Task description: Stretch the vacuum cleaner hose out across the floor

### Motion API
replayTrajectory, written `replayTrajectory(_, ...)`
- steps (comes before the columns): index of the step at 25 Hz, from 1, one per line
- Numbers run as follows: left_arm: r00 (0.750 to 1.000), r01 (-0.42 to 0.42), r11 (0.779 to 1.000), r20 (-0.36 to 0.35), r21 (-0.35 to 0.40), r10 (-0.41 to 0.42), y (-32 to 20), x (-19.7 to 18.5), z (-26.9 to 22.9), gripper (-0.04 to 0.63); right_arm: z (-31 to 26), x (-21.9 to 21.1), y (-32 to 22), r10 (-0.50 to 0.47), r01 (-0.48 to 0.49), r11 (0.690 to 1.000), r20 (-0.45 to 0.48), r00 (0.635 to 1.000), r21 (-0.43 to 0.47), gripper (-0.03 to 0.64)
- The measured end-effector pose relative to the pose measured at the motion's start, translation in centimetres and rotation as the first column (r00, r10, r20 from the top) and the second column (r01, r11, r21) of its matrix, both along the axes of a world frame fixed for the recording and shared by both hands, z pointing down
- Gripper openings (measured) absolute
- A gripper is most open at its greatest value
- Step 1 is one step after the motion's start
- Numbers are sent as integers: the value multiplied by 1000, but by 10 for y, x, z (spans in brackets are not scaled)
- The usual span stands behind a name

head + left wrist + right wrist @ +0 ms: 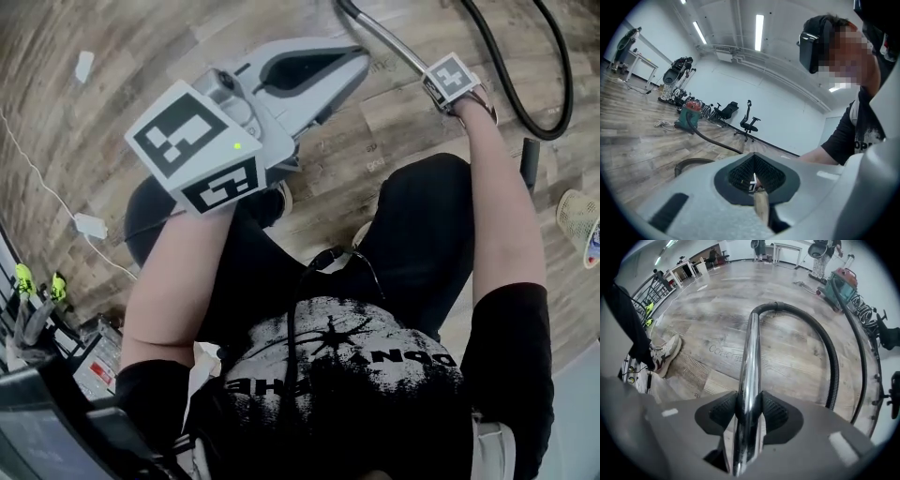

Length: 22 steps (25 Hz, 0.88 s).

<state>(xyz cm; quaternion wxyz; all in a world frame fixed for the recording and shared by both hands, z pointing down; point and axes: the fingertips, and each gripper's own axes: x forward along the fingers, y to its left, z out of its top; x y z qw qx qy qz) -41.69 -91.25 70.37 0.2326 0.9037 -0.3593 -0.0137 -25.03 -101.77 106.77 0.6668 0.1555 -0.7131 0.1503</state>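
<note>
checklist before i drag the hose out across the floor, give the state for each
1. Right gripper clamped on the metal tube: ok.
2. Left gripper shut, holding nothing: ok.
3. Hose stretched straight: not ok, it curves back beside the tube.
4. Hose reaches the vacuum cleaner: ok.
5. Shoe off the hose: ok.

The hose (pixel 548 135) runs off the head view's top edge.
</note>
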Motion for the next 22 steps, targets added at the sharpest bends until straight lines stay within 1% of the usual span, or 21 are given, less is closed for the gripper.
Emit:
replayTrajectory(2, 1000, -11, 1000, 14, -24, 11, -1, 1, 7, 0, -10, -3, -4, -16, 16, 1000, 14, 1000, -3, 176)
replayTrajectory(5, 998, -28, 997, 51, -65, 32, 1, 7, 20, 3, -26, -14, -1, -19, 20, 1000, 77, 997, -13, 176)
replayTrajectory(6, 997, -34, 996, 62, -86, 39, 3, 11, 26, 31, -32, -17, 2, -20, 21, 1000, 99, 995, -15, 176)
replayTrajectory(8, 996, -38, 989, 70, -140, 48, 6, 19, 39, 61, -43, -20, 8, -27, 29, 999, 130, 991, -14, 176)
replayTrajectory(10, 998, -27, 979, 48, -203, 38, 2, 26, 53, 94, -54, -19, 14, -45, 47, 999, 143, 989, -6, 176)
replayTrajectory(12, 1000, -9, 959, 7, -282, 12, -8, 32, 73, 132, -65, -18, 21, -68, 68, 998, 148, 987, 5, 176)
replayTrajectory(13, 1000, 1, 944, -12, -331, -5, -14, 34, 89, 154, -70, -17, 25, -79, 78, 997, 149, 986, 12, 175)
replayTrajectory(14, 999, 12, 922, -31, -387, -26, -19, 36, 108, 175, -76, -16, 29, -89, 87, 996, 149, 985, 19, 175)
replayTrajectory(15, 997, 22, 895, -52, -446, -51, -24, 39, 129, 192, -81, -15, 32, -98, 95, 995, 148, 984, 26, 175)
replayTrajectory(16, 994, 32, 862, -77, -506, -82, -28, 41, 152, 207, -85, -14, 34, -107, 103, 994, 146, 983, 33, 175)
replayTrajectory(18, 977, 49, 795, -136, -605, -164, -36, 45, 195, 221, -92, -12, 39, -123, 117, 992, 142, 982, 47, 173)
replayTrajectory(19, 963, 57, 767, -169, -639, -212, -40, 47, 213, 227, -94, -11, 42, -129, 123, 991, 140, 982, 52, 173)
replayTrajectory(20, 943, 62, 745, -205, -665, -261, -44, 50, 228, 230, -97, -10, 46, -134, 128, 990, 138, 981, 56, 172)
replayTrajectory(21, 921, 63, 727, -241, -684, -307, -47, 53, 241, 236, -99, -8, 50, -140, 133, 989, 137, 981, 60, 172)
replayTrajectory(22, 897, 60, 713, -276, -698, -345, -49, 58, 252, 241, -101, -7, 54, -146, 139, 988, 136, 980, 64, 172)
